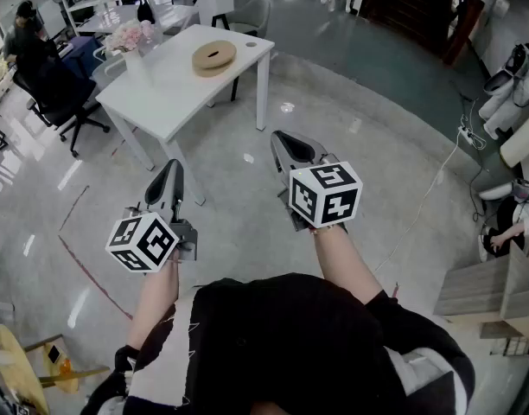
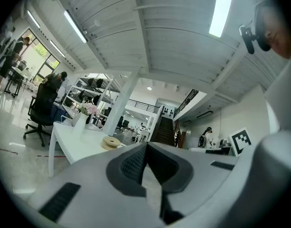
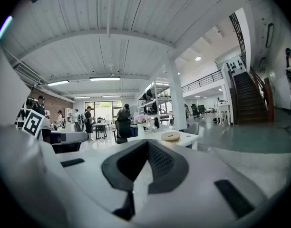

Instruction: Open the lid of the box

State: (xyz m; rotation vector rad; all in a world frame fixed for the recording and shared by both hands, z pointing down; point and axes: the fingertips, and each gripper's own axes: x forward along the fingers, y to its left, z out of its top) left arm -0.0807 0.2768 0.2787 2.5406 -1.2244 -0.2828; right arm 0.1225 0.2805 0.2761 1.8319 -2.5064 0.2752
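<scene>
Fingers together, empty, on left gripper, right gripper; round box on table well apart, near flower vase.

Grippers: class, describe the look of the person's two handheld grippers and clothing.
The left gripper and right gripper are grey tapered shells with black ribbed pads. Each carries a white cube printed with black square markers. The person wears a black top.
</scene>
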